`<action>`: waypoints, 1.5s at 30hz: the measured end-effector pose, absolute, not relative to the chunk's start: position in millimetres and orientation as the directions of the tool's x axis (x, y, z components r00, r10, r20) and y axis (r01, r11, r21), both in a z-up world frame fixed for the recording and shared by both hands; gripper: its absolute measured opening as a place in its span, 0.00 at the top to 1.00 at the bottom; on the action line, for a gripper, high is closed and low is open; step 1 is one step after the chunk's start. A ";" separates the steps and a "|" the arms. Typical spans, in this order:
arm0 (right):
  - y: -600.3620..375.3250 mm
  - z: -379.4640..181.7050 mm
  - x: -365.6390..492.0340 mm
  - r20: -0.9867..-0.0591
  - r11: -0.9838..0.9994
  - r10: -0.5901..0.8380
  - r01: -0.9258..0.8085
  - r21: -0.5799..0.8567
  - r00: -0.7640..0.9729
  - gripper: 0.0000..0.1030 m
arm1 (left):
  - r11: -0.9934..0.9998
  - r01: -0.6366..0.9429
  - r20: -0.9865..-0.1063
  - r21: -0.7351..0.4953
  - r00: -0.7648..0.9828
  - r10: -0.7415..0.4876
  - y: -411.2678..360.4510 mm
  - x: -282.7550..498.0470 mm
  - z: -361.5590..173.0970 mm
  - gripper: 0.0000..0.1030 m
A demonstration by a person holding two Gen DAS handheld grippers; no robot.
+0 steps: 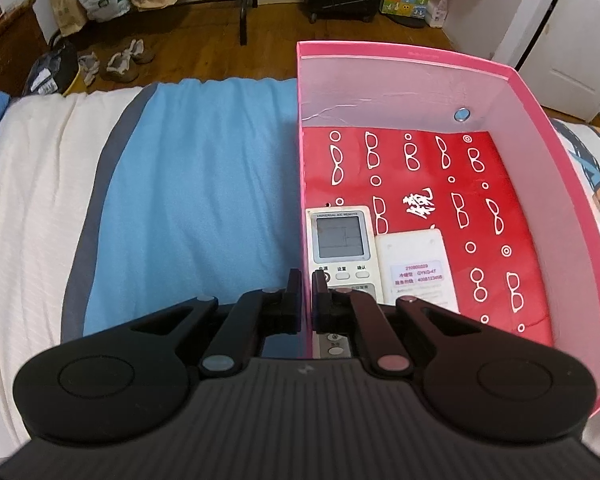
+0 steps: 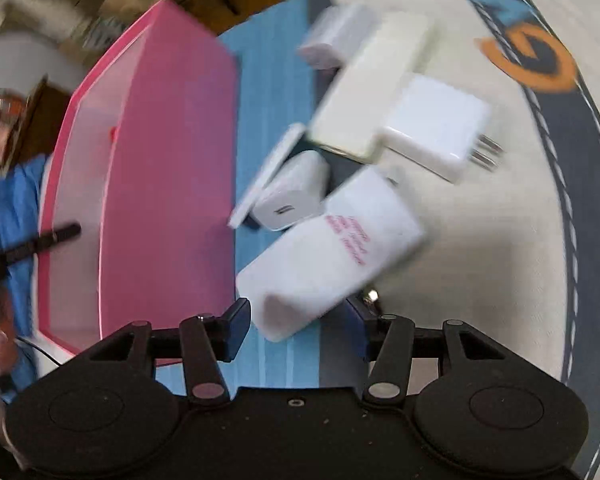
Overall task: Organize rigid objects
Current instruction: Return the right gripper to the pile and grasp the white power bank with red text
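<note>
Left wrist view: my left gripper (image 1: 307, 280) pinches the pink box (image 1: 540, 92) by its wall; inside lie a display remote (image 1: 340, 240) and a white remote (image 1: 414, 264).

Right wrist view: my right gripper (image 2: 300, 320), spread, straddles a white block (image 2: 328, 256); chargers (image 2: 432, 128) are clustered beyond it, beside the box.

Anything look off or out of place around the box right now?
Yes. Beside the pink box, the white chargers and other white pieces lie in a jumbled heap on the bed, tilted across one another. Inside the box, the two remotes lie neatly side by side. The left gripper pinches the box wall.
</note>
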State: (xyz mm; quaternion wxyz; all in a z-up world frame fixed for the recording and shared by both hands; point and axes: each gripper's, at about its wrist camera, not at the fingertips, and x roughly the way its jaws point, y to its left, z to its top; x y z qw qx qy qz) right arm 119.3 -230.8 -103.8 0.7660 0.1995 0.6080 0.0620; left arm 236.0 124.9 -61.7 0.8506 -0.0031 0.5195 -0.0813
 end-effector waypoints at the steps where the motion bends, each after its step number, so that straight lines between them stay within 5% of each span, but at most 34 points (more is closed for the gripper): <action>1: -225.8 -104.7 120.8 -0.918 0.925 0.301 0.153 0.347 0.258 0.42 | 0.987 0.138 -0.883 -0.086 0.448 -0.140 124.5 235.6 -61.5 0.96; 4: -215.7 -111.9 122.5 -0.940 0.947 0.181 0.205 0.246 0.290 0.37 | 0.987 0.142 -0.883 -0.079 0.449 -0.136 124.3 235.5 -61.6 0.96; 9: -207.4 -119.1 119.2 -0.924 0.919 0.127 0.308 0.247 0.361 0.14 | 0.986 0.146 -0.883 -0.081 0.448 -0.139 124.8 236.1 -61.8 0.96; 13: -191.0 -126.2 116.2 -0.913 0.931 0.056 0.309 0.193 0.403 0.10 | 0.987 0.141 -0.883 -0.071 0.451 -0.128 126.0 236.5 -62.3 0.96; 19: -202.0 -118.4 107.6 -0.942 0.986 0.099 0.097 0.137 0.319 0.12 | 0.987 0.136 -0.884 -0.091 0.445 -0.143 126.3 236.4 -62.2 0.96; 24: -222.8 -103.6 91.4 -0.936 0.995 -0.021 0.097 0.014 0.351 0.19 | 0.986 0.135 -0.886 -0.093 0.442 -0.144 126.5 237.0 -62.3 0.96; 30: -236.1 -105.7 98.6 -0.903 0.944 0.202 0.169 0.282 0.379 0.20 | 0.987 0.129 -0.884 -0.091 0.445 -0.140 127.1 236.6 -62.0 0.96; 39: -200.0 -132.8 103.1 -0.870 0.973 -0.007 0.206 0.108 0.494 0.07 | 0.988 0.124 -0.887 -0.097 0.438 -0.142 127.3 235.1 -62.8 0.96; 45: -206.2 -115.5 93.7 -0.917 0.999 0.022 0.033 0.038 0.397 0.33 | 0.986 0.122 -0.887 -0.110 0.436 -0.153 128.8 235.2 -61.9 0.96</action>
